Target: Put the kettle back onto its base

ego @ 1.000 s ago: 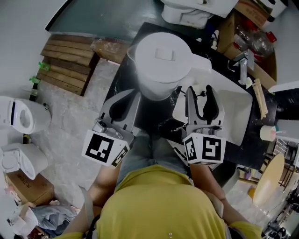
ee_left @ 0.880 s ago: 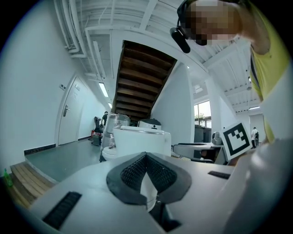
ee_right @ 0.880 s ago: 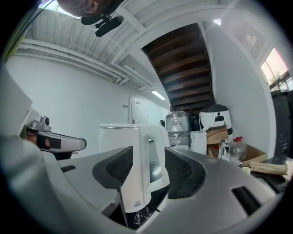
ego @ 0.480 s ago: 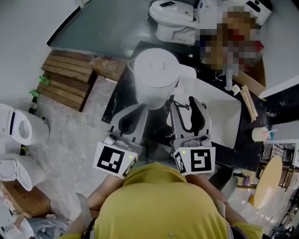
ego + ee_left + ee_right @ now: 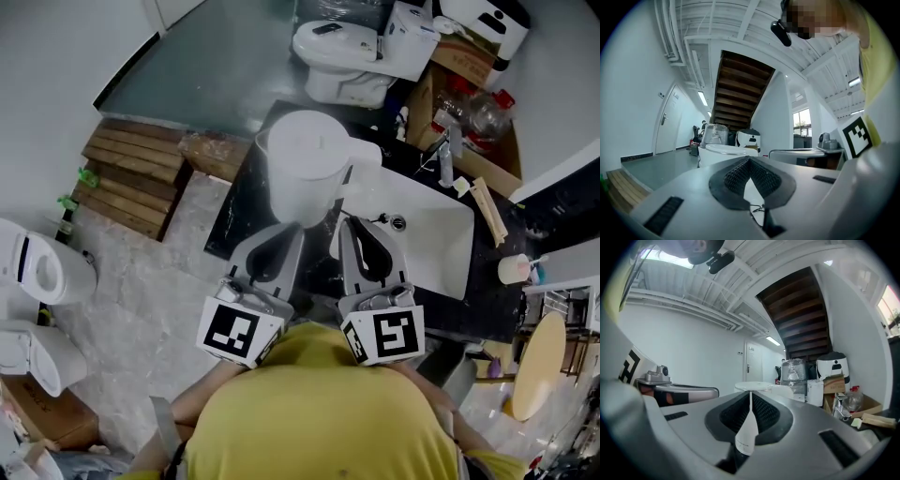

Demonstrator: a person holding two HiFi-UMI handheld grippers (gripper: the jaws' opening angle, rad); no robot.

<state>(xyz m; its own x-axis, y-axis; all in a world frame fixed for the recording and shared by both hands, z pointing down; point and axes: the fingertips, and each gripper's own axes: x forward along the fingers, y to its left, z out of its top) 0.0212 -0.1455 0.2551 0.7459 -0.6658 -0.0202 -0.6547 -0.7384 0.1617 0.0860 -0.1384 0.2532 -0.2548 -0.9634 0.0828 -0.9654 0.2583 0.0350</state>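
The white kettle [image 5: 305, 173] stands upright on the black countertop [image 5: 246, 202], left of the sink; its base is hidden under it. Both grippers hang level just short of it, nearer the person. My left gripper [image 5: 292, 228] is shut and empty, with the kettle [image 5: 723, 152] ahead of its closed tips [image 5: 749, 159]. My right gripper [image 5: 349, 223] has just been closing; its jaws now meet with nothing between them [image 5: 750, 392]. The kettle's lid [image 5: 752, 386] shows just beyond them, apart from the fingers. A thin cord [image 5: 367, 214] lies by the right gripper.
A white sink [image 5: 441, 234] with a faucet [image 5: 448, 150] fills the counter's right half. A toilet [image 5: 342, 47] and a cardboard box [image 5: 469, 94] with bottles stand behind. A wooden pallet [image 5: 131, 169] lies on the floor at left. A small cup [image 5: 514, 269] sits at the far right.
Both grippers have drawn back from the kettle toward the person. The right gripper's jaws, open beside the kettle's handle before, are now closed. The kettle stays on the counter.
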